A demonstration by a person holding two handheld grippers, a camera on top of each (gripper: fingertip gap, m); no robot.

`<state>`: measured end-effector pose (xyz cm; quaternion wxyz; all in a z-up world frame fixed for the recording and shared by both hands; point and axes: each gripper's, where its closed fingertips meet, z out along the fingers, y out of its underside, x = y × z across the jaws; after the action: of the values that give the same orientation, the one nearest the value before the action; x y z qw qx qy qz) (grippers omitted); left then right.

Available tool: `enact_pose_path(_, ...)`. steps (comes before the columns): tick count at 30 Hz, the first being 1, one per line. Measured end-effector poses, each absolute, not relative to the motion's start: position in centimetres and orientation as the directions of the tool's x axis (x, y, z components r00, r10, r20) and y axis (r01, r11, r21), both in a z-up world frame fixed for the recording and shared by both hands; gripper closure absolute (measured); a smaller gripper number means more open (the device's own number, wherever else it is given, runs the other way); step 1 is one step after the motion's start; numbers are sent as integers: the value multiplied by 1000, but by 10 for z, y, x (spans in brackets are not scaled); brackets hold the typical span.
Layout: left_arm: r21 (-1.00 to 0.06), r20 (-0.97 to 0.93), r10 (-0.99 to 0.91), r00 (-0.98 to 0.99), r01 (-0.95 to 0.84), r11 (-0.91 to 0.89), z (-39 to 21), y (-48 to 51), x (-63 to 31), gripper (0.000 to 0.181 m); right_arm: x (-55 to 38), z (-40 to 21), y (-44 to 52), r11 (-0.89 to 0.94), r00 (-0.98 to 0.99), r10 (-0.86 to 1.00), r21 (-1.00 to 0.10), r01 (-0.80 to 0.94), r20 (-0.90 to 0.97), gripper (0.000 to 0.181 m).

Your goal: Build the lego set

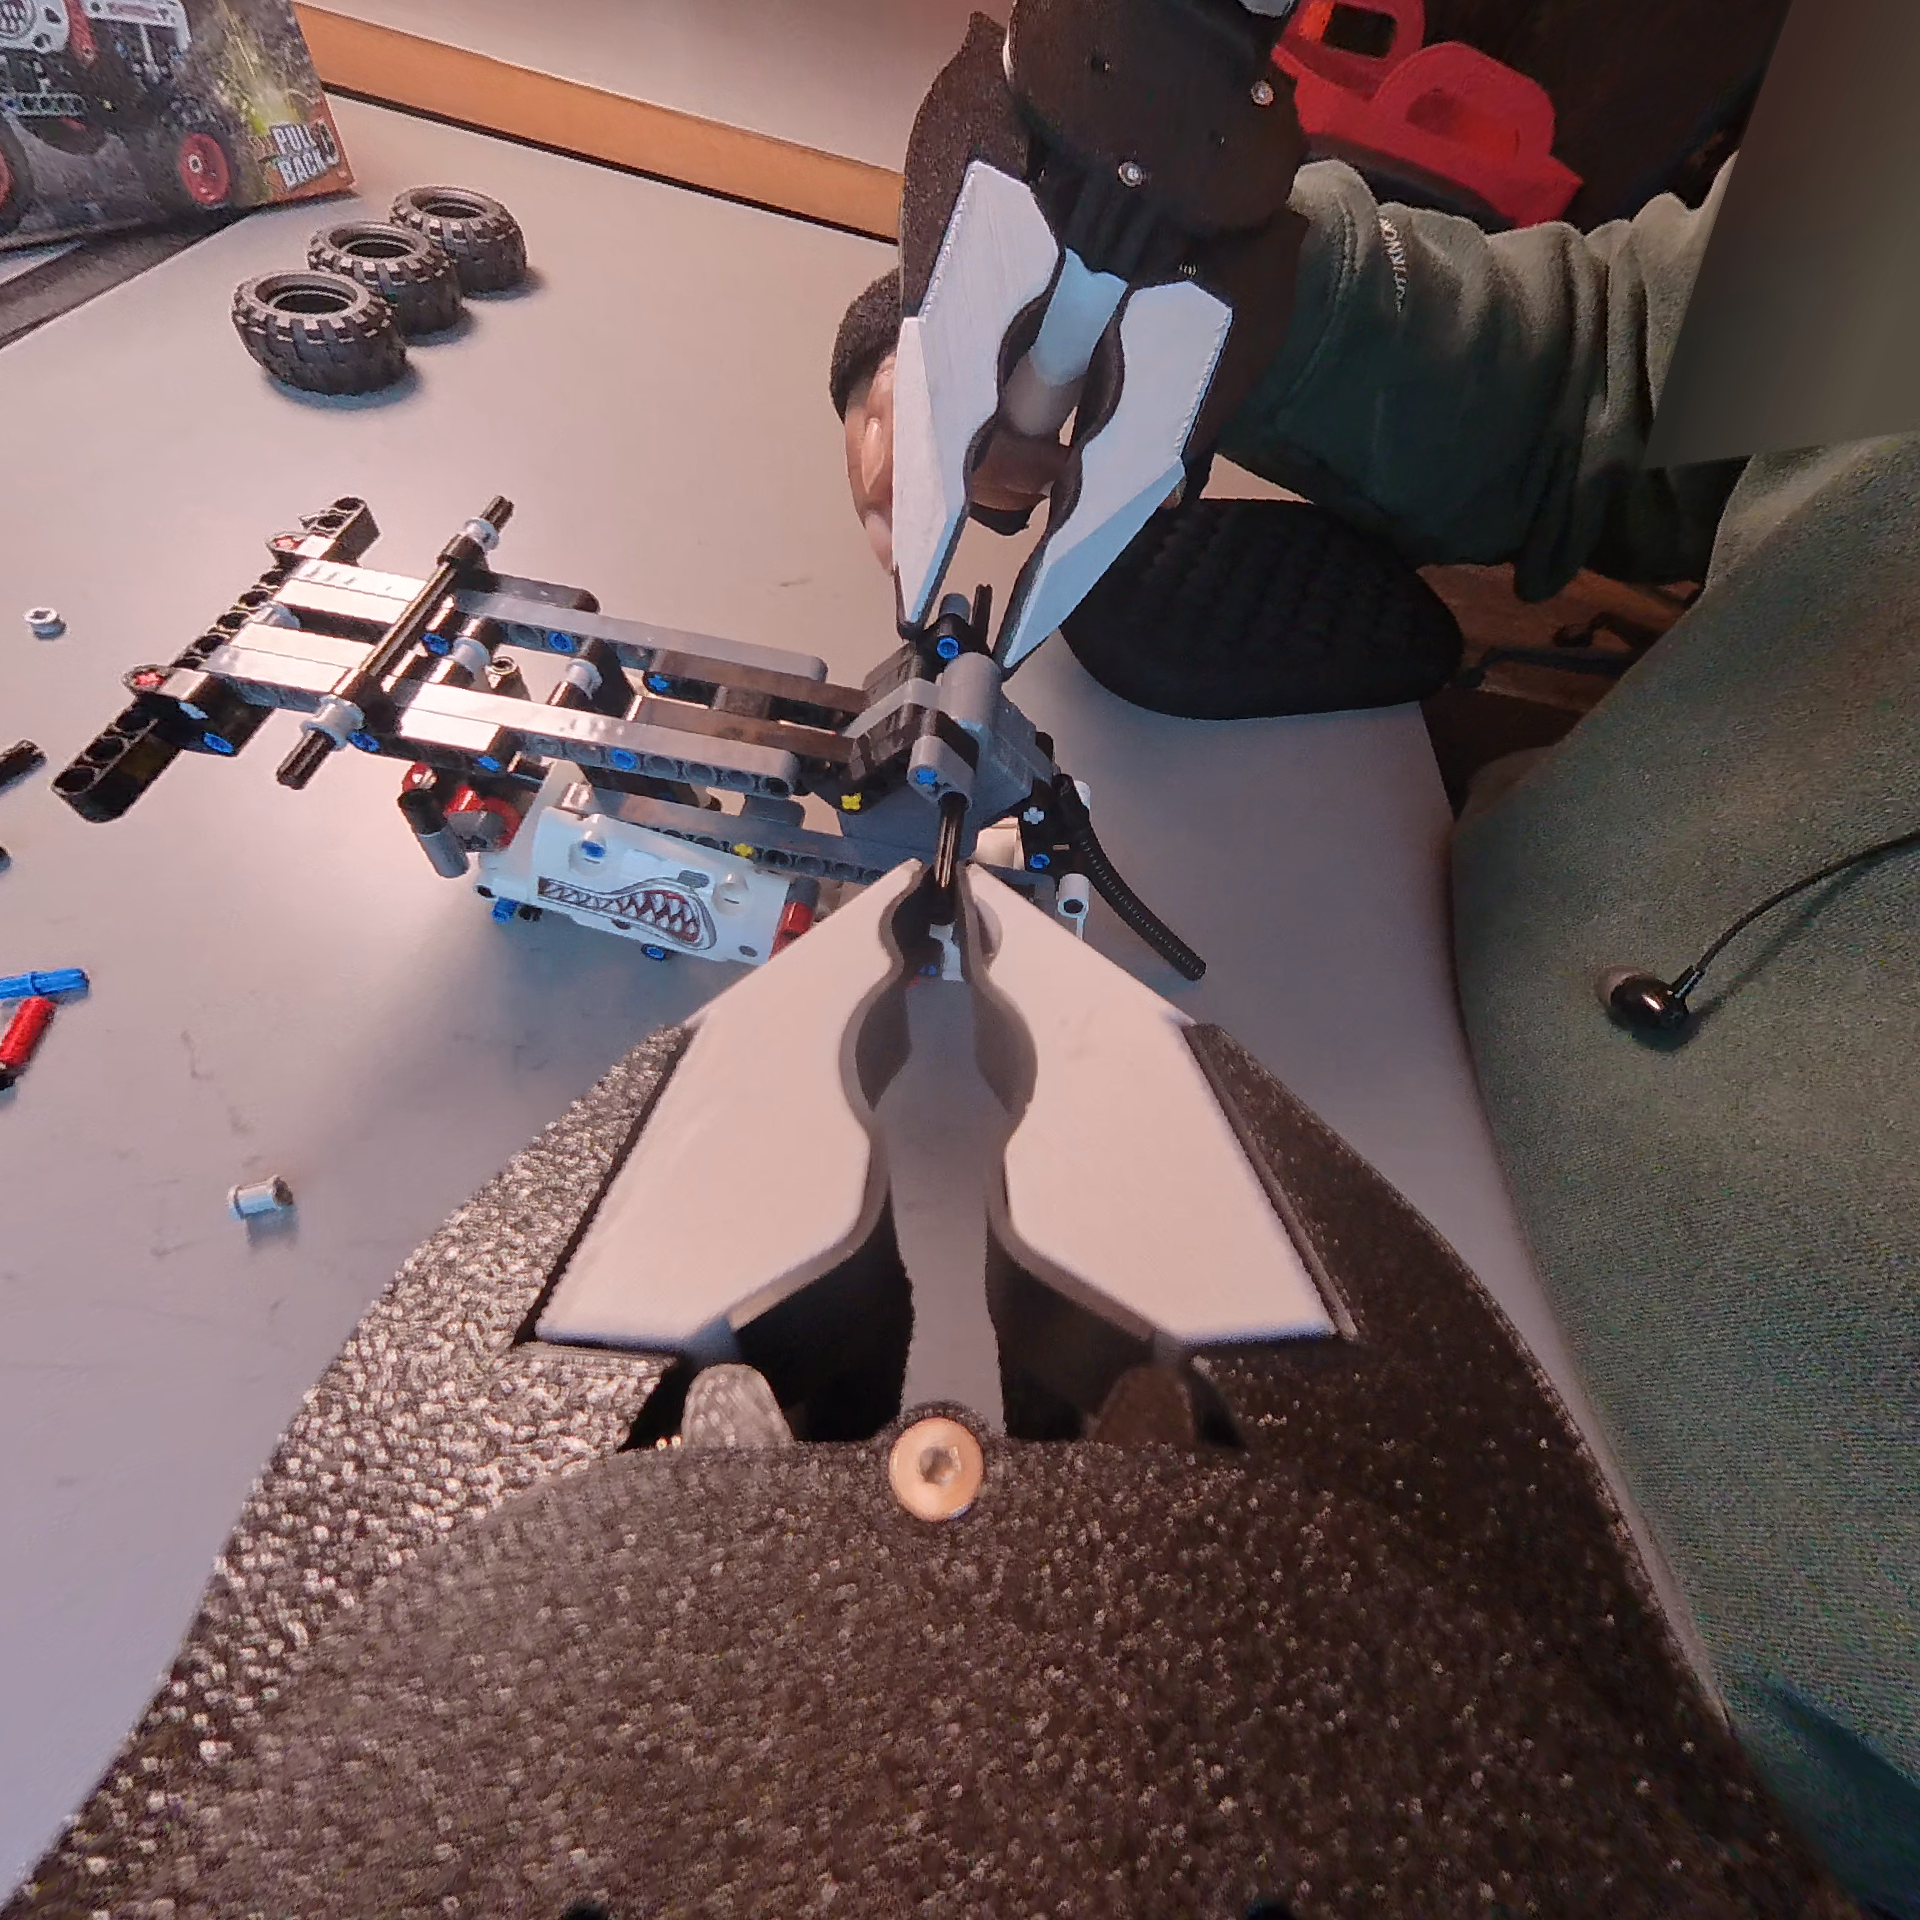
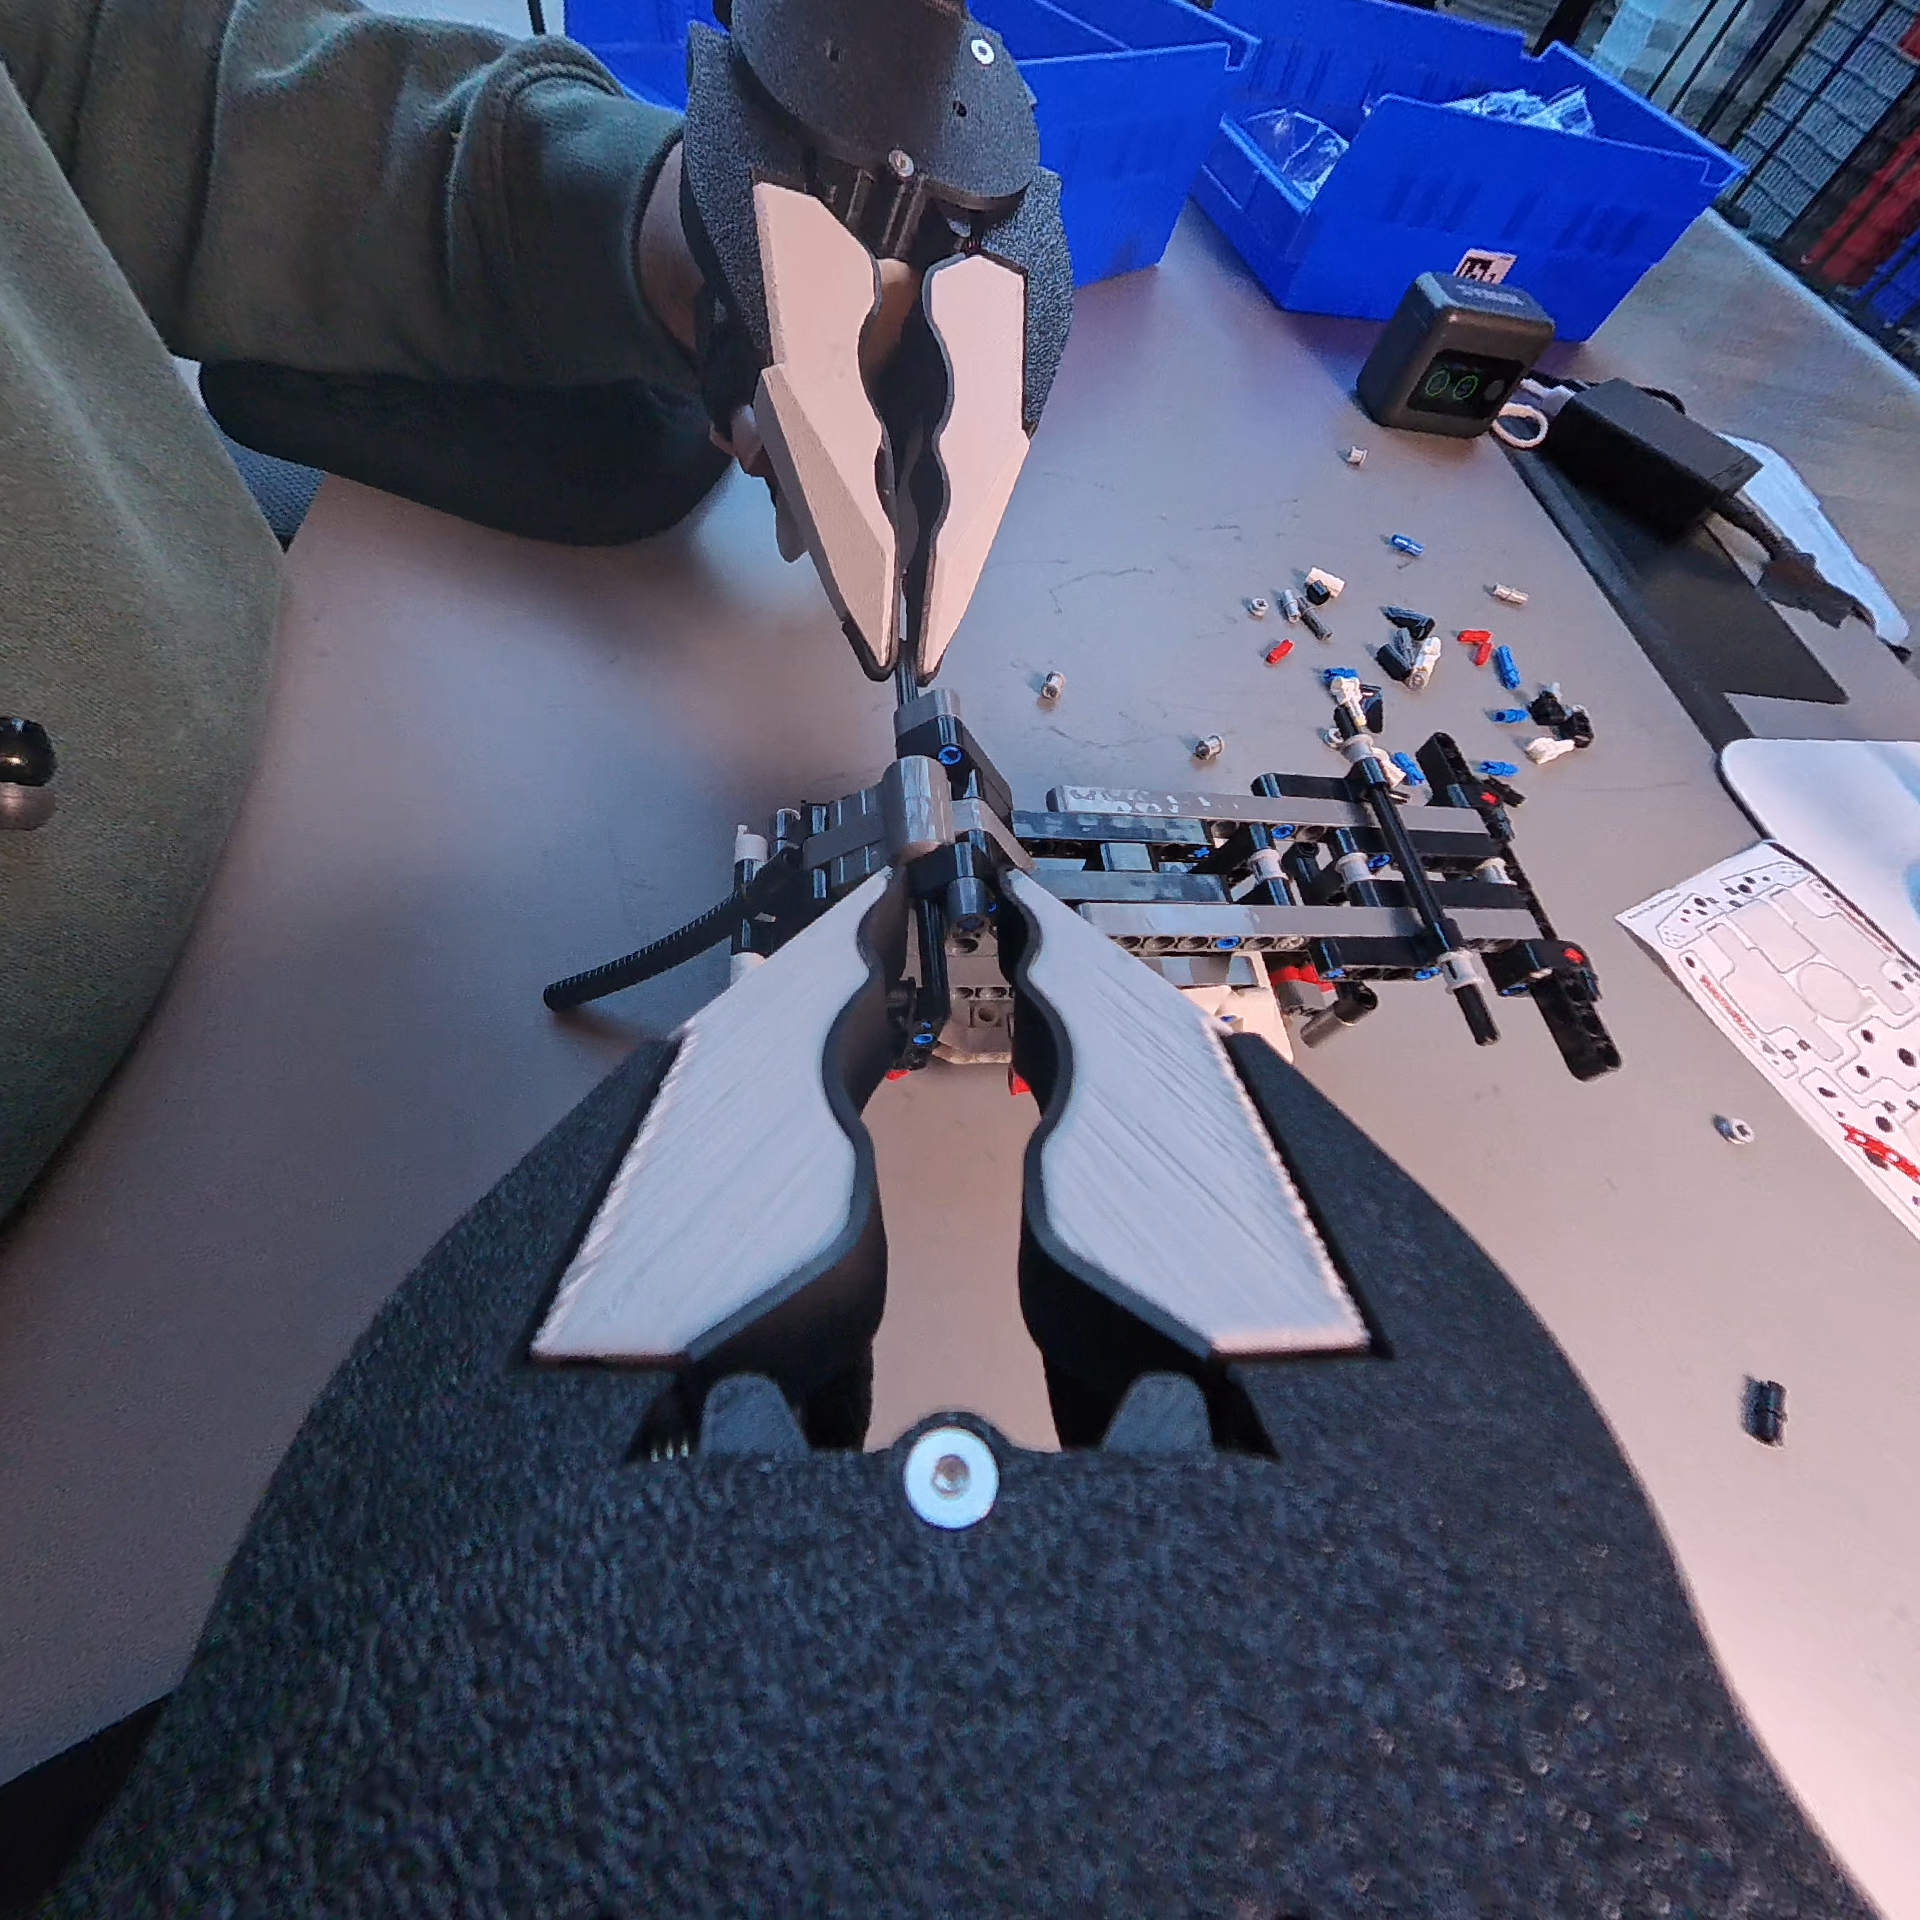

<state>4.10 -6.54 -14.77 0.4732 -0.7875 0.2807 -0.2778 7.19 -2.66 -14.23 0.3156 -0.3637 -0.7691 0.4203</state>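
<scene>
Your grippers wear pale grey fingers (image 1: 748, 1164) set in speckled black housings (image 1: 935, 1662). The lego frame (image 2: 1299, 883) runs in grey and black beams, dotted with blue pins — a few red and yellow spots too. Its white side panel (image 1: 634, 883) bears a shark-mouth pattern of red gums and white teeth. You'll see three black knobbly tyres (image 1: 384, 281) on the grey table (image 1: 520, 416), loose pieces (image 2: 1423, 655) in blue, red, black and white, bright blue bins (image 2: 1455, 197), and your sleeve (image 2: 364, 208) — muted green.
</scene>
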Motion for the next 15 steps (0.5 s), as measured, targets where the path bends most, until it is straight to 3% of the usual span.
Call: enact_pose_path(15, -901, 171, -711, 682, -184, -393, -148, -67, 41, 178, 73, -142, -28, 386, -541, 820, -877, 287, 185, 166)
